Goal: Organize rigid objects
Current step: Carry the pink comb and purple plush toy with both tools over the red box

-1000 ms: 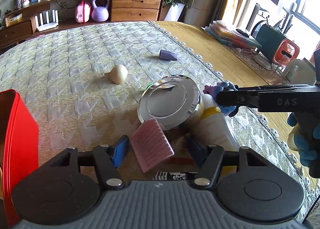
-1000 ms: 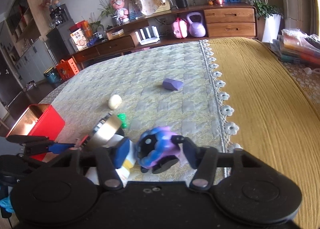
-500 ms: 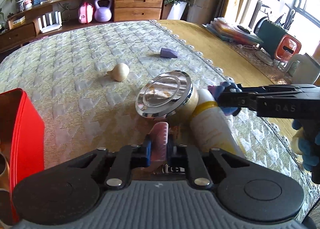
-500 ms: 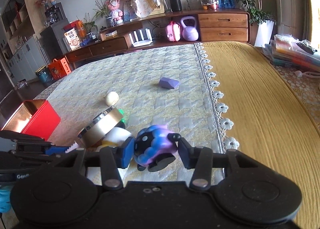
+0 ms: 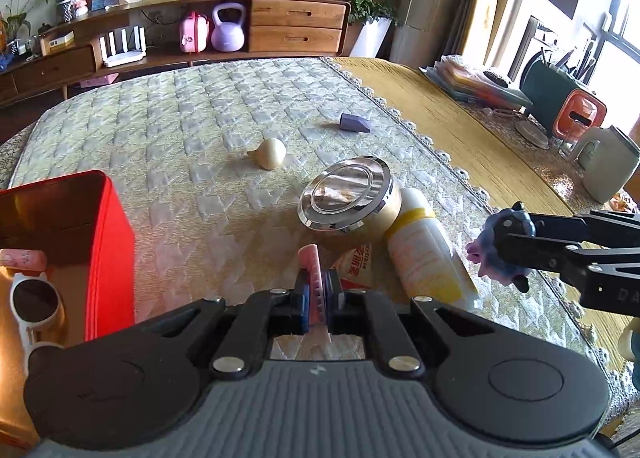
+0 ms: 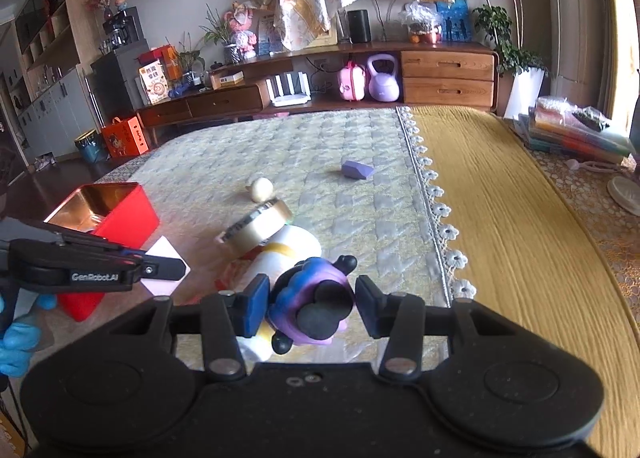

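Observation:
My left gripper (image 5: 316, 300) is shut on a thin pink ribbed card (image 5: 311, 262) and holds it above the quilted table cover, right of the open red tin (image 5: 108, 242). In the right wrist view the card (image 6: 166, 272) shows as a pale square. My right gripper (image 6: 311, 304) is shut on a purple-blue toy figure (image 6: 310, 298), lifted over a white and yellow bottle (image 5: 424, 246). A round tin with a chrome lid (image 5: 348, 192) leans on the bottle.
A cream garlic-shaped object (image 5: 271, 153) and a purple block (image 5: 354, 122) lie further back on the cover. The red tin holds white sunglasses (image 5: 34, 304) and a pink item (image 5: 24, 258). A red-and-white packet (image 5: 356, 264) lies under the bottle. A white jug (image 5: 608, 168) stands at the right.
My left gripper closed on the pink card and lifted it, drawing back toward the red tin. My right gripper rose a little with the toy figure.

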Demonstrator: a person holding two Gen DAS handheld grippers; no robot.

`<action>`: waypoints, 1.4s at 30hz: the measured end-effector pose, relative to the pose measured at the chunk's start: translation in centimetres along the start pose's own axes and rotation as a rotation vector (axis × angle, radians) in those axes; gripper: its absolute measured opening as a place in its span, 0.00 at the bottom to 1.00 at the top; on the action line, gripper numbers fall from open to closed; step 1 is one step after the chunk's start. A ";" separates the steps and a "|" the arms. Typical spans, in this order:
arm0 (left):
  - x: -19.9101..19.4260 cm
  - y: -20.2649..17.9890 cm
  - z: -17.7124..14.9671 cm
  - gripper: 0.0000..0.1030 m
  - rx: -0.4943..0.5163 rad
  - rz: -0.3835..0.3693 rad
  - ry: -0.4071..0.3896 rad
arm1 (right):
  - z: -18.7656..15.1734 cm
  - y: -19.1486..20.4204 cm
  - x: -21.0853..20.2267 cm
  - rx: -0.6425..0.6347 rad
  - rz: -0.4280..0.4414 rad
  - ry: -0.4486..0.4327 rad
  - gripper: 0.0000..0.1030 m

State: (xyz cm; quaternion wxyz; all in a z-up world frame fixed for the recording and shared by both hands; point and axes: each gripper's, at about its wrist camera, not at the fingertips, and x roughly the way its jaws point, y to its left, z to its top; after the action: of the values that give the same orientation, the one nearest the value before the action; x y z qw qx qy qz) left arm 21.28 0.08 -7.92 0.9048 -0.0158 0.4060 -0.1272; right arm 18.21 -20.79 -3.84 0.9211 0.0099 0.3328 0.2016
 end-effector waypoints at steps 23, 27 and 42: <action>-10.3 5.7 -0.7 0.08 -0.061 0.097 -0.062 | 3.1 11.3 -4.6 -0.146 0.116 -0.101 0.45; -11.7 7.8 -1.0 0.08 -0.078 0.123 -0.076 | 3.9 13.6 -3.8 -0.170 0.143 -0.103 0.45; -11.9 15.3 -2.8 0.08 -0.139 0.226 -0.037 | 6.7 20.5 2.8 -0.164 0.231 -0.040 0.42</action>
State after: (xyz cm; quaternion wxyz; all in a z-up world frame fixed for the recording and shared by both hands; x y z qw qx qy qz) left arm 14.97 17.95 -3.15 0.9175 -0.0349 0.3962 0.0042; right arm 16.83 -0.13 2.83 0.8960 -0.0230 0.2934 0.3325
